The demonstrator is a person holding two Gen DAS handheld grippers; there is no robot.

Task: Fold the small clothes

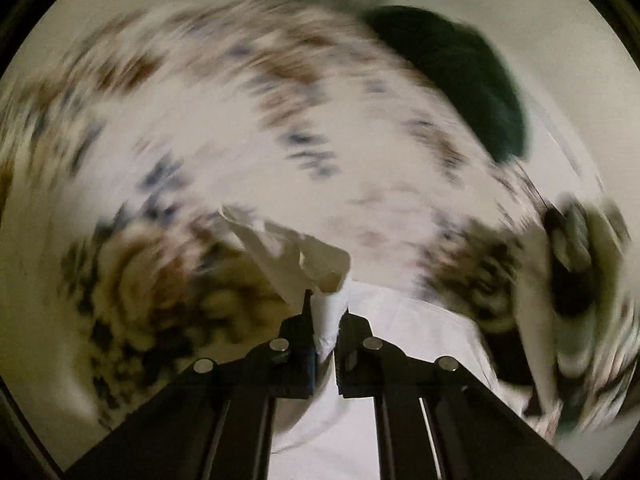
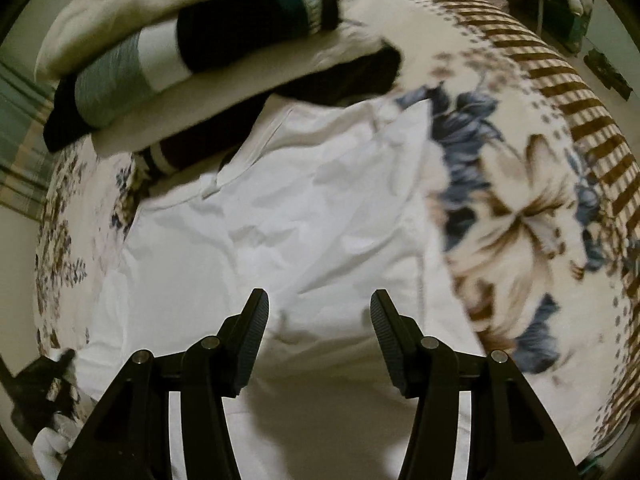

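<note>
A white garment [image 2: 288,216] lies spread and creased on a floral bedspread [image 2: 520,216]. My right gripper [image 2: 319,308] is open and empty, its fingers just above the garment's near part. My left gripper [image 1: 325,320] is shut on a bunched edge of the white garment [image 1: 316,264], lifted off the bedspread [image 1: 240,128]; that view is heavily blurred. More of the white cloth [image 1: 420,332] hangs below the left fingers.
A pile of folded clothes [image 2: 192,52], with cream, black, grey and teal pieces, lies at the far side of the bed. A dark green item [image 1: 460,76] lies at the upper right of the left wrist view. The left gripper [image 2: 40,384] shows at the lower left edge.
</note>
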